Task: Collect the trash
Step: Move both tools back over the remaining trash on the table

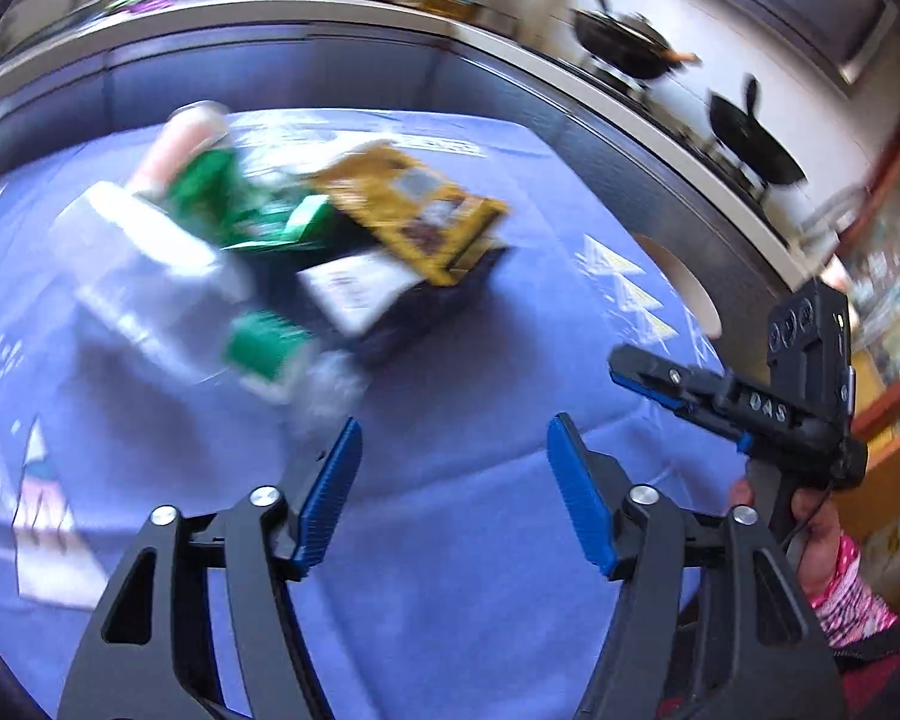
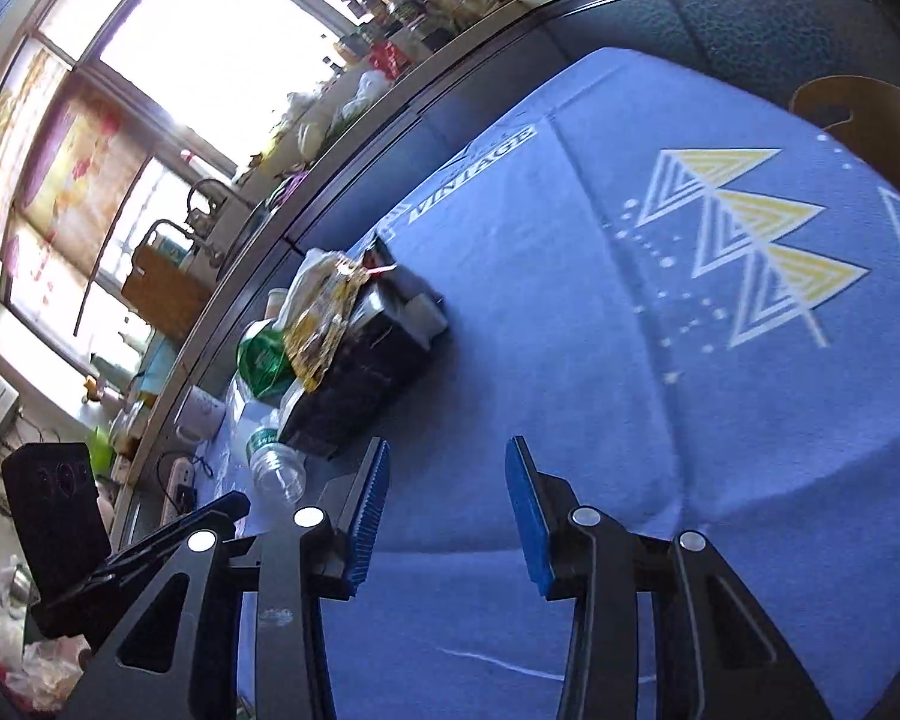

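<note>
A pile of trash lies on the blue tablecloth (image 1: 480, 510): a yellow snack wrapper (image 1: 414, 210) on a dark box (image 1: 408, 312), a green packet (image 1: 246, 210), a clear plastic bottle with a green label (image 1: 168, 294) and a pink can (image 1: 180, 144). My left gripper (image 1: 453, 468) is open and empty, just short of the pile. My right gripper (image 2: 447, 492) is open and empty, next to the dark box (image 2: 360, 372), the wrapper (image 2: 324, 312) and the bottle (image 2: 270, 456). The right gripper also shows in the left wrist view (image 1: 678, 381).
A grey kitchen counter (image 1: 570, 66) with black woks (image 1: 624, 42) runs behind the table. A wooden chair back (image 2: 858, 114) stands at the table's far right. A white mug (image 2: 201, 414) and a power strip (image 2: 180, 480) sit beyond the pile. The cloth (image 2: 630, 330) is bare to the right.
</note>
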Tool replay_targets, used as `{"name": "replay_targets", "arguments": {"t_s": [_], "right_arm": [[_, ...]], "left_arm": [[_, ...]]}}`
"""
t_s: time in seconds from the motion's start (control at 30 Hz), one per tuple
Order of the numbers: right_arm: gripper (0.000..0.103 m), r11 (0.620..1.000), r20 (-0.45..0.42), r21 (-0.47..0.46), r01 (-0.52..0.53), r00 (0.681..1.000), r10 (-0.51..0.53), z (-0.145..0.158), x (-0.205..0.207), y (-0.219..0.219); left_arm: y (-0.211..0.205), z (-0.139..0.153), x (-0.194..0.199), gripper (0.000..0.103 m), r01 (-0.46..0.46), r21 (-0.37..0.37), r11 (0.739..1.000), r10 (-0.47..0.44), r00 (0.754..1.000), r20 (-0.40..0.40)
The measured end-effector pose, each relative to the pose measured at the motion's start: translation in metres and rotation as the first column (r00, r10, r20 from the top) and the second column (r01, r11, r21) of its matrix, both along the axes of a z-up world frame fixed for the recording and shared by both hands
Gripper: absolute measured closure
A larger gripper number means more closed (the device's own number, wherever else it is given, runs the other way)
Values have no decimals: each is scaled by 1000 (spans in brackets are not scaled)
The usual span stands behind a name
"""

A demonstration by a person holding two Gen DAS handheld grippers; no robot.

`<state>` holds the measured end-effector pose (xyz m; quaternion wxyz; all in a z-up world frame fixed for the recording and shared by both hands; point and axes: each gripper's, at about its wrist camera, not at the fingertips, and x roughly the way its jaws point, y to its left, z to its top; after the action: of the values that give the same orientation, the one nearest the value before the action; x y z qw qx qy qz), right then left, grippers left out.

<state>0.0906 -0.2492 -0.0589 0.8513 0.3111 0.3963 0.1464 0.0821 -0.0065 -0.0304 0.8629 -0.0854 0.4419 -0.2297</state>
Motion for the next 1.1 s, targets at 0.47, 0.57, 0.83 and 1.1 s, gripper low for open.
{"name": "replay_targets", "arguments": {"t_s": [0.47, 0.57, 0.83, 1.1], "right_arm": [[78, 969, -27, -67, -239, 971, 238, 2, 63, 114], [78, 941, -33, -2, -337, 941, 337, 0, 55, 135], [78, 911, 65, -156, -382, 916, 396, 30, 30, 135], [48, 993, 122, -114, -9, 992, 23, 55, 73, 29]], "left_arm": [[70, -15, 34, 27, -213, -140, 967, 193, 971, -141], [75, -17, 37, 26, -220, -151, 964, 197, 969, -149], [72, -27, 39, 23, -267, -28, 963, 261, 956, -135], [66, -38, 44, 23, -301, -17, 953, 294, 939, -181]]}}
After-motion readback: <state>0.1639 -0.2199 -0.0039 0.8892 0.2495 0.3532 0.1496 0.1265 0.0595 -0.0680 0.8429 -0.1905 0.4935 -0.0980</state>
